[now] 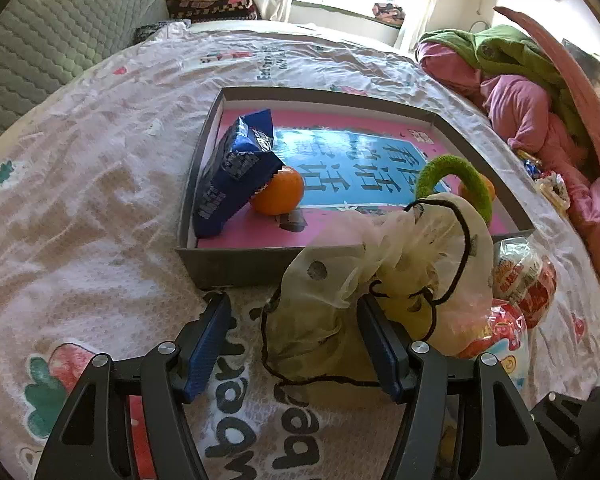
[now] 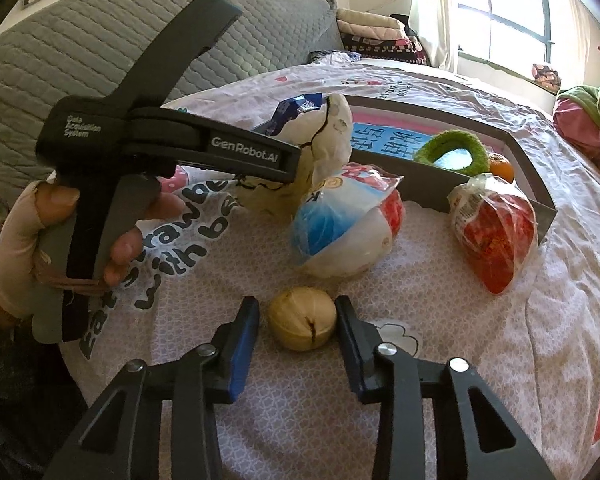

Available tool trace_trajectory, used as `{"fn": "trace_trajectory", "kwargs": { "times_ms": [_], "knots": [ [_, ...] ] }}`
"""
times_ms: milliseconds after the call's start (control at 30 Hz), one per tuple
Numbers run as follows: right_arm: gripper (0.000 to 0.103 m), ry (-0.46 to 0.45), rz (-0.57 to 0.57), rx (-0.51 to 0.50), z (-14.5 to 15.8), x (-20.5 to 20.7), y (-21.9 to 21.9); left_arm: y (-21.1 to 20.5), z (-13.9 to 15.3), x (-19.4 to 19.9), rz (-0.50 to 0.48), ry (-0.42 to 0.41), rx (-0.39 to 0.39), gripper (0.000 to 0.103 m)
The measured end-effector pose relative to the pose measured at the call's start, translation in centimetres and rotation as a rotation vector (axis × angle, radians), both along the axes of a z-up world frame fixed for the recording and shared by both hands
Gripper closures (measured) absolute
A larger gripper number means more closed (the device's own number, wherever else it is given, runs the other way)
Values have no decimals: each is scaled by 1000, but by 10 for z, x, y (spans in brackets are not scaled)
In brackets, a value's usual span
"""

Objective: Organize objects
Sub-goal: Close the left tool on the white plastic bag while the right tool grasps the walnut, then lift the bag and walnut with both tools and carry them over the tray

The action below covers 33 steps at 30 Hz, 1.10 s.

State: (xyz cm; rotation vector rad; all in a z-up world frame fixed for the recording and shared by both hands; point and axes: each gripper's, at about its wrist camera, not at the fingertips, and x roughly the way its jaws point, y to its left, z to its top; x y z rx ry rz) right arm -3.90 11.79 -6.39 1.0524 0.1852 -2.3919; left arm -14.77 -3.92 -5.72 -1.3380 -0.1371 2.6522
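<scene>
A grey shallow box [image 1: 240, 266] lies on the bed and holds a blue snack packet [image 1: 236, 168], an orange [image 1: 278, 192], a green ring [image 1: 456, 176] and a second orange [image 1: 488, 188]. My left gripper [image 1: 294, 300] is open, its fingers on either side of a cream drawstring pouch [image 1: 380, 276] in front of the box. My right gripper [image 2: 297, 305] is open around a tan round nut-like ball [image 2: 302, 318] on the sheet. The pouch also shows in the right wrist view [image 2: 324, 148], with the left gripper body [image 2: 172, 144] beside it.
Two wrapped snack packs lie by the box's near corner: a blue-and-white one [image 2: 348, 224] and a red one [image 2: 496, 232]. Pink and green clothes [image 1: 512, 92] are heaped at the right. A grey quilted headboard [image 1: 52, 28] stands at the left.
</scene>
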Motion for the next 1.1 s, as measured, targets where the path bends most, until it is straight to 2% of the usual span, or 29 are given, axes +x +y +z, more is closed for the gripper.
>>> {"fn": "trace_trajectory", "kwargs": {
  "times_ms": [33, 333, 733, 900, 1100],
  "knots": [
    [69, 0, 1, 0, 0, 0, -1, 1, -1, -1, 0, 1, 4, 36],
    [69, -4, 20, -13, -1, -2, -1, 7, -4, -4, -15, 11, 19, 37],
    [69, -14, 16, -41, -1, -5, 0, 19, 2, 2, -68, 49, 26, 76],
    [69, -15, 18, -42, 0, -3, 1, 21, 8, 7, -82, 67, 37, 84],
    [70, -13, 29, -55, 2, -2, 1, 22, 17, 14, -94, 100, 38, 88]
  ]
}}
